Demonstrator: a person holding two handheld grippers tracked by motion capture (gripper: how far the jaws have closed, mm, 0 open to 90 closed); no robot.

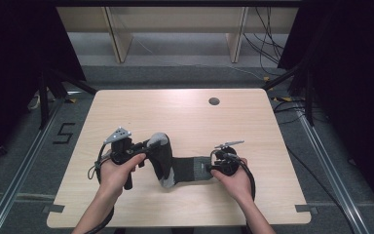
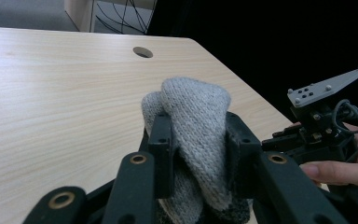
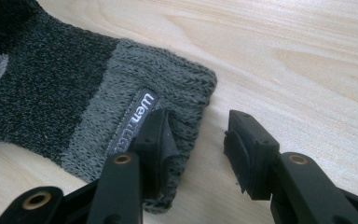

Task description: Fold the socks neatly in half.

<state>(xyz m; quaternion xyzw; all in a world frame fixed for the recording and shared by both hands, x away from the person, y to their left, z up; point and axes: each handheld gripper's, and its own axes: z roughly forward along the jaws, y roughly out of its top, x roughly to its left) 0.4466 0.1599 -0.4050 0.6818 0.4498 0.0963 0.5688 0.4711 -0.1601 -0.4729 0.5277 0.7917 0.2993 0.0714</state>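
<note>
A dark grey sock (image 1: 181, 168) with a light grey toe and cuff lies across the front of the wooden table (image 1: 175, 112). My left gripper (image 1: 157, 145) is shut on the toe (image 2: 193, 112) and holds that end lifted and folded between the pads, while the rest stays on the table. In the right gripper view the cuff (image 3: 158, 88), with a small woven label (image 3: 133, 119), lies flat on the wood. My right gripper (image 3: 198, 140) stands open at the cuff's end: one jaw rests over the cuff edge, the other over bare table.
A round cable hole (image 1: 214, 101) sits near the table's far right. Bare tabletop stretches behind and beside the sock. Cables and wooden legs stand on the floor beyond the far edge. Dark curtains hang at both sides.
</note>
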